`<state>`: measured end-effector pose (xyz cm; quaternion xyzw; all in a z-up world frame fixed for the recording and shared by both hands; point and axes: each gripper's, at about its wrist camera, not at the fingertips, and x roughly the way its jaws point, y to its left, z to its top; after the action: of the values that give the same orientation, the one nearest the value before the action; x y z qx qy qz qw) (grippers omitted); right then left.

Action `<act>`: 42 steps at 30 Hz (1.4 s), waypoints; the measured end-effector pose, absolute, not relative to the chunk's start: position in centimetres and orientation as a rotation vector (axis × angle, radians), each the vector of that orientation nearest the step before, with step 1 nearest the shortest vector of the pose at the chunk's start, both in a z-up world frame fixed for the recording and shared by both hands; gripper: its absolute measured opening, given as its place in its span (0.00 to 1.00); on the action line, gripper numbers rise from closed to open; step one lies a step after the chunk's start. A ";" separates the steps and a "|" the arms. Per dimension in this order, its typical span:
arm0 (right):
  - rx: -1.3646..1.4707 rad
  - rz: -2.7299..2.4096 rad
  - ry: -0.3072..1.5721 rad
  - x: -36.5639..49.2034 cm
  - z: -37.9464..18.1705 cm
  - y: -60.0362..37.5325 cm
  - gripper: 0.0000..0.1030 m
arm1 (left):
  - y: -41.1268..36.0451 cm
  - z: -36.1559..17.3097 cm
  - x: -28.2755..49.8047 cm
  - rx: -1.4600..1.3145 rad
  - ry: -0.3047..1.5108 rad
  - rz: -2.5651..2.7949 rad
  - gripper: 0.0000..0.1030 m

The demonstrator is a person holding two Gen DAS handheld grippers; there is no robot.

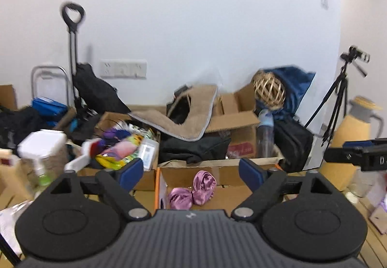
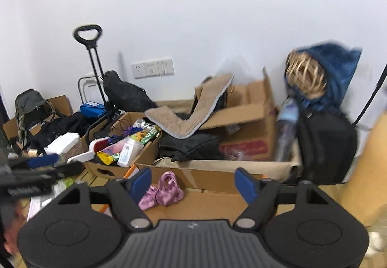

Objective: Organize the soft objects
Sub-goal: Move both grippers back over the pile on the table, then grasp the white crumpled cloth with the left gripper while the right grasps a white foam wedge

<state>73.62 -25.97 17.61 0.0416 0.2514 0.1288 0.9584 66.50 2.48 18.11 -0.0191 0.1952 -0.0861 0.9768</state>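
Poised wide apart, gripping nothing: left gripper (image 1: 191, 173) and right gripper (image 2: 193, 183) (above pink satin bundles (image 1: 192, 189) in cardboard box (image 1: 232, 197)).

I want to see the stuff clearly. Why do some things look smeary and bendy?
Left wrist view: motion blur smears the white tub and toy pile; the purple cloth is fairly sharp. Right wrist view: the wicker ball and bottle streak most. Both: fisheye bends the edges; soft, even light.

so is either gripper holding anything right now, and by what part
Nothing is held. The left gripper and right gripper both have their jaws wide apart and empty, with the pink satin bundle lying untouched in the cardboard box beyond them.
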 end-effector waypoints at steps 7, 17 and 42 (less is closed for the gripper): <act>-0.072 0.276 0.343 57.1 16.5 -27.6 0.86 | 3.1 14.9 49.6 0.036 0.265 -0.123 0.97; -0.109 0.267 0.206 34.4 7.4 -25.1 0.97 | 1.8 6.7 27.3 0.108 0.118 -0.151 1.00; -0.023 0.317 0.257 31.3 -1.0 -22.4 0.84 | 1.2 -0.6 37.6 0.061 0.353 -0.124 0.86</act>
<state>31.32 -22.37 -0.95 -0.0115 0.1277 0.1573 0.9792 37.65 1.21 -0.64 0.0306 0.1754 -0.0619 0.9821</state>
